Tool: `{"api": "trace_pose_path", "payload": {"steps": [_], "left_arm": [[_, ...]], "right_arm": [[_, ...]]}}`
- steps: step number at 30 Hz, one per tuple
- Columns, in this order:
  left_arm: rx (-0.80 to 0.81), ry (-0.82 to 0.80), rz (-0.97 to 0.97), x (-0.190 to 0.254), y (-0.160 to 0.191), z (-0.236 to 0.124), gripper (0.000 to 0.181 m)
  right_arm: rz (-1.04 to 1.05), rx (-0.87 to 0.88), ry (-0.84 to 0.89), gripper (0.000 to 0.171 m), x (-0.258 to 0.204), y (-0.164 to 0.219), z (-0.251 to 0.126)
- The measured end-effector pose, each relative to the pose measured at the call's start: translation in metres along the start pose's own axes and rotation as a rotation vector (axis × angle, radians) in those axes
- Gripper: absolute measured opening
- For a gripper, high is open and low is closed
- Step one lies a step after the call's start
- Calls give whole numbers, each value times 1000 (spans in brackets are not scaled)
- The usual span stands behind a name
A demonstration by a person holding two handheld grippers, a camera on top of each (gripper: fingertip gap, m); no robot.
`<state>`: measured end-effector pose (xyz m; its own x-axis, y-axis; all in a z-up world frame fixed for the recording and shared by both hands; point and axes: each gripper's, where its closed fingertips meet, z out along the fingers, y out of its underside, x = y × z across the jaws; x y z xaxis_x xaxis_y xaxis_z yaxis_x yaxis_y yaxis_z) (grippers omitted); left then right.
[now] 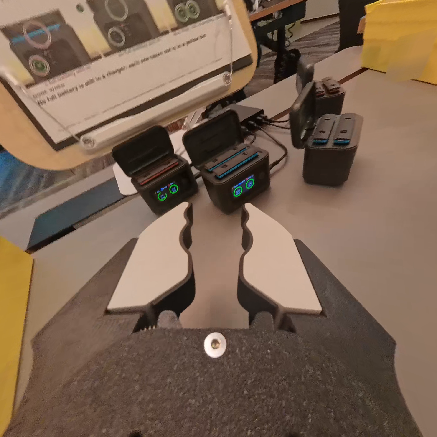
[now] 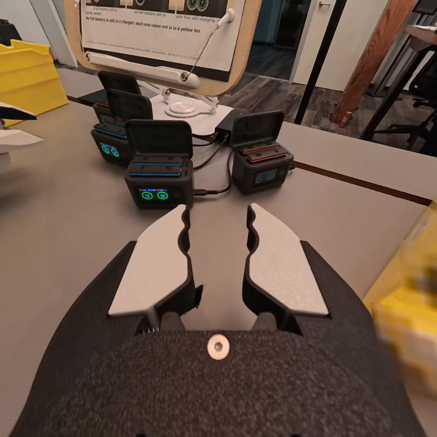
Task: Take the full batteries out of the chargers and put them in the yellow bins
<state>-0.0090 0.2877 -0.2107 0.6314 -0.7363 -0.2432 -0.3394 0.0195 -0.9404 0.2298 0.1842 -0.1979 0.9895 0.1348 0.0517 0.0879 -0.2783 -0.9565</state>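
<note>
Right gripper (image 2: pixel 217 209): jaws apart, empty | nearest charger (image 2: pixel 160 182) just ahead, slightly left, lid up, two blue-edged batteries (image 2: pixel 157 169) seated, long axes crosswise to the fingers | left gripper (image 1: pixel 216 208): also apart, empty | yellow bin (image 2: pixel 409 283) at table's right edge.

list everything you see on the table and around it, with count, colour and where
black box-shaped battery chargers: four, lids open, clustered mid-table
blue-edged batteries: two pairs, in two chargers
red-edged batteries: two pairs, in the other two chargers
black power hub: one, behind the chargers, cables running to them
yellow plastic bins: two, at opposite table ends
wood-framed instruction board: one, on a white stand behind the chargers
grey table: one, beneath everything
left gripper: fingers open, empty
right gripper: fingers open, empty
</note>
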Motion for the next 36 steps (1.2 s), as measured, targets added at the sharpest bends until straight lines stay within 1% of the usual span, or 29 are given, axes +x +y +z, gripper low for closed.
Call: {"api": "trace_pose_path", "payload": {"steps": [2, 7, 11, 24, 28, 31, 33, 36], "left_arm": [[-25, -2, -46, -5, 4, 1, 47], [-16, -18, -52, -7, 3, 0, 47], [-15, -39, -93, -12, 3, 0, 46], [-172, -108, -140, -15, 21, 3, 60], [-176, -104, -152, -17, 20, 7, 63], [-152, -117, -163, -29, 11, 15, 67], [-141, -145, -194, -46, 7, 21, 65], [-145, -173, -266, -68, 9, 31, 63]], "right_arm": [[-16, -15, 2, 47, -2, 3, 2], [-25, -18, 11, 49, -1, 5, 3], [-42, 15, 14, 50, -4, -1, 0], [-205, 51, -45, 63, -54, -13, 3], [-215, 50, -54, 65, -59, -13, 4], [-216, 36, -67, 66, -60, -10, 7], [-218, 31, -75, 66, -62, -9, 9], [-219, 17, -89, 65, -63, -6, 11]]}}
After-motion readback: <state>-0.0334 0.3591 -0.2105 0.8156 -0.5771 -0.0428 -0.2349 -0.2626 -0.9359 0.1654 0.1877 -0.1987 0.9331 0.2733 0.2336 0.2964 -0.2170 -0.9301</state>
